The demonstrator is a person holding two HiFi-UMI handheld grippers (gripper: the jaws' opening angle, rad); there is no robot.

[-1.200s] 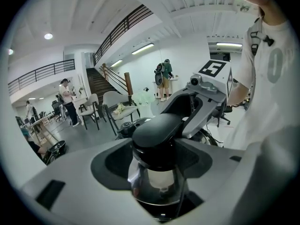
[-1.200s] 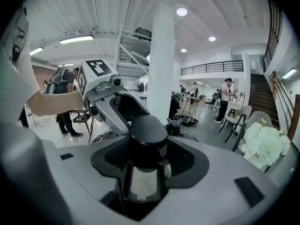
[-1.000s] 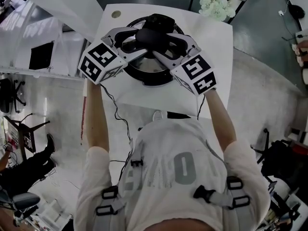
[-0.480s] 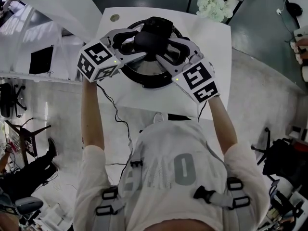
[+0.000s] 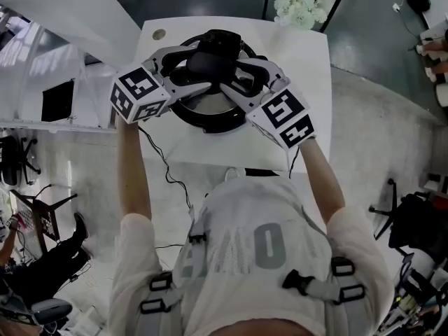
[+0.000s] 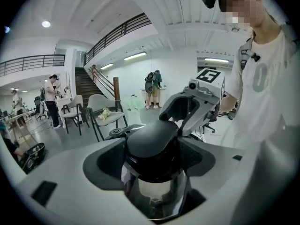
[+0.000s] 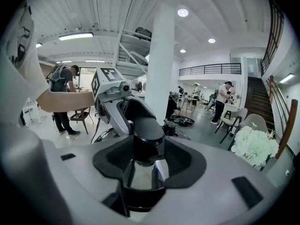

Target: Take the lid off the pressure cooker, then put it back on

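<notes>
clamping the lid knob [image 5: 208,61], left tongs [image 6: 152,146] and right tongs [image 7: 147,144] meet near white flowers [image 5: 297,7].

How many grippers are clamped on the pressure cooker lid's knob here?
2. The left gripper holds the black knob from the head view's left, the right gripper from its right; both pairs of jaws are shut on it.

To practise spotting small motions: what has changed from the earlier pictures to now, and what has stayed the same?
The left gripper and right gripper swung slightly round the round black knob of the shiny lid, facing each other more squarely. Both stay shut on it. Whether the lid has risen is unclear. The black pressure cooker stays on the white table.
</notes>
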